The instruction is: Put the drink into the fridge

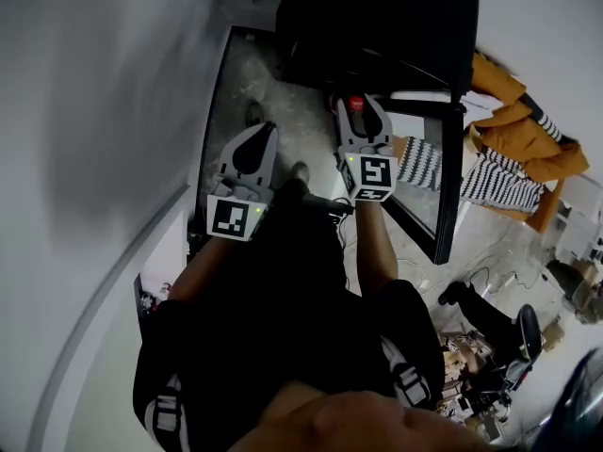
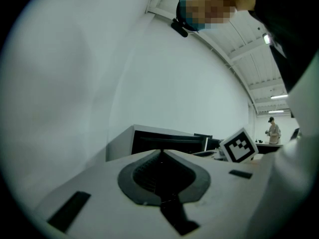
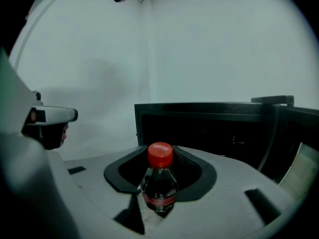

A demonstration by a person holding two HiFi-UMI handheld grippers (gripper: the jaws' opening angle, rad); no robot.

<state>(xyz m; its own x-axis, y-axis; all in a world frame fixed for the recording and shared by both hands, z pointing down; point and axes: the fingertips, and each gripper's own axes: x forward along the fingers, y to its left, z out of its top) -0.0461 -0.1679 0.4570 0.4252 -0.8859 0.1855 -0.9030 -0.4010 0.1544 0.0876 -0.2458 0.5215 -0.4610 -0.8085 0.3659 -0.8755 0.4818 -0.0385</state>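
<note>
The drink bottle is clamped between the jaws of the right gripper, red cap toward the tips; the jaws of the left gripper are pressed together on nothing. Straight beyond the right fingertips the fridge is seen open; the bottle should be carried well inside before release. The door, swung out right of the fingers, must be cleared; a person in striped sleeves is seen beyond it.
</note>
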